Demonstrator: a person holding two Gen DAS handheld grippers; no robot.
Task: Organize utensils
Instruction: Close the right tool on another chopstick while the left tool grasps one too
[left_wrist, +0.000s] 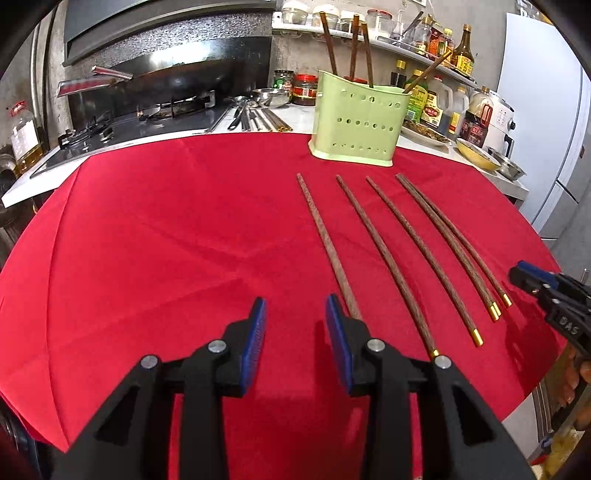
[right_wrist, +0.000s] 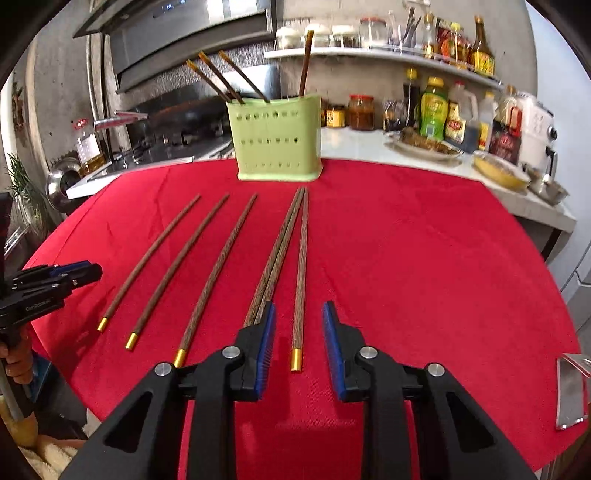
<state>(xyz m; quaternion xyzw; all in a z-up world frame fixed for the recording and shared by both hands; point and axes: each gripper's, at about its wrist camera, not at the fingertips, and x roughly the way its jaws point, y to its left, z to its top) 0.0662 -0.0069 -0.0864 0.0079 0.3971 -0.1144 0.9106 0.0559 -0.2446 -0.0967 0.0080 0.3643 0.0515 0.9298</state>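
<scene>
Six long dark-brown wooden chopsticks with gold-capped ends (right_wrist: 218, 271) lie in a loose fan on the red cloth (right_wrist: 406, 258) that covers the desk, their thin tips pointing toward the pale green perforated plastic utensil holder (right_wrist: 277, 142) at the far edge of the cloth. In the right wrist view three lie apart on the left side, then two run touching along their length, and the sixth lies just to their right, its tip meeting theirs. Four more chopsticks of the same kind (right_wrist: 221, 79) stand tilted inside the holder.

My right gripper (right_wrist: 299, 334) hangs low over the near ends with its jaws wide apart and nothing between the blue pads (right_wrist: 267, 354); the gold cap of the rightmost chopstick (right_wrist: 297, 280) lies in the gap below, and the left pad hides the ends of the touching pair. My left gripper (left_wrist: 295, 326) is over bare cloth at the left of the row, jaws likewise spread and holding nothing, the leftmost chopstick (left_wrist: 325, 240) running under its right finger.

Behind the cloth, a white counter carries sauce bottles (right_wrist: 434, 107), jars, a plate of food (right_wrist: 424, 144) and a yellow bowl (right_wrist: 500, 171), and a stove with a dark wok (left_wrist: 173, 79) stands to the left.
</scene>
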